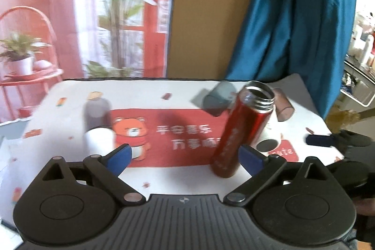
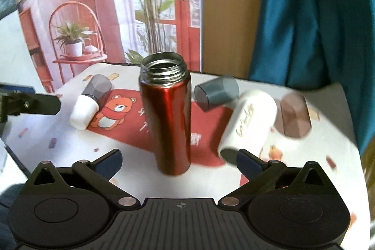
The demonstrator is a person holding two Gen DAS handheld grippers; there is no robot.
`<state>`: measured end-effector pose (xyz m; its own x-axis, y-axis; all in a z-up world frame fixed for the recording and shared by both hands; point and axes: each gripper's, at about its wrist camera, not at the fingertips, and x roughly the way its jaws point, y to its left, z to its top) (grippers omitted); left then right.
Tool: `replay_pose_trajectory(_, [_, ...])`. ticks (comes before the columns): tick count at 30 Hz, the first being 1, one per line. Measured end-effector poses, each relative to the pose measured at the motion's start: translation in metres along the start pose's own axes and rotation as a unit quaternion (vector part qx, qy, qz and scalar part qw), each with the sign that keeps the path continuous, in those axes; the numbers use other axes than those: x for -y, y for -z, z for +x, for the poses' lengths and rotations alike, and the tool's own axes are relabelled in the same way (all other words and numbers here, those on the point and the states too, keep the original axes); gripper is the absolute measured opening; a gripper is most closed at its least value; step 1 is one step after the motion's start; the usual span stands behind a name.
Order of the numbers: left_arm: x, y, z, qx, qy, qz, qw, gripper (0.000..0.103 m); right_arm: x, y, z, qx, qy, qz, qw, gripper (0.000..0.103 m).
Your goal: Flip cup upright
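A red metal flask cup (image 2: 170, 118) stands upright on the table, its open threaded mouth up; it also shows in the left wrist view (image 1: 239, 132), where it looks tilted. My right gripper (image 2: 179, 163) is open, its fingers either side of the flask's base without touching it. My left gripper (image 1: 185, 158) is open and empty, the flask just inside its right finger (image 1: 250, 159). A white cup (image 2: 248, 125) lies on its side at the right. A grey-and-white bottle (image 2: 90, 101) lies on its side at the left.
A grey cup (image 2: 216, 91) lies on its side behind the flask, and a brown cup (image 2: 293, 117) sits at the far right. The table (image 2: 304, 156) has a white cloth with a red bear mat. A blue curtain (image 1: 293, 15) and cardboard hang behind.
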<state>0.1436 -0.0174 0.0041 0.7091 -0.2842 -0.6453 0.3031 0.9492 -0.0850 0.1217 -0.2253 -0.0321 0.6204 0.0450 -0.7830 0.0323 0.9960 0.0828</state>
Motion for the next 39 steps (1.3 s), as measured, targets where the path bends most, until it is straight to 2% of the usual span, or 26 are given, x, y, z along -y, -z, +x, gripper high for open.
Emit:
replay_pose_trajectory(6, [-0.016,0.011,-0.04,0.011,-0.039,-0.032,0.9987,0.1,-0.014,0.015,-0.048,0.008,0.025,0.026,0.999,0.103])
replay_pose_trajectory(11, [-0.02,0.03,-0.07,0.018,-0.039,-0.042,0.9982,0.1,-0.033,0.031,-0.076,0.014,0.041,0.027,0.999,0.103])
replay_pose_trajectory(15, [-0.017,0.048,-0.086,0.016,-0.063,-0.038,0.9972,0.101,-0.042,0.044,-0.094,0.024,0.045,0.026,0.998,0.103])
replay_pose_trajectory(20, [-0.009,0.069,-0.103,0.021,-0.089,-0.036,0.9952,0.103,-0.044,0.053,-0.106,0.038,0.059,0.025,0.997,0.103])
replay_pose_trajectory(24, [-0.003,0.081,-0.11,0.025,-0.084,-0.041,0.9953,0.103,-0.047,0.06,-0.115,0.055,0.07,0.02,0.996,0.103])
replay_pose_trajectory(26, [0.001,0.084,-0.11,0.028,-0.094,-0.032,0.9947,0.103,-0.05,0.063,-0.118,0.064,0.077,0.01,0.995,0.103])
replay_pose_trajectory(29, [0.006,0.088,-0.114,0.036,-0.106,-0.025,0.9933,0.103,-0.05,0.065,-0.12,0.072,0.07,0.005,0.995,0.103])
replay_pose_trajectory(39, [0.01,0.092,-0.114,0.035,-0.124,-0.036,0.991,0.103,-0.045,0.069,-0.114,0.065,0.065,0.018,0.996,0.103])
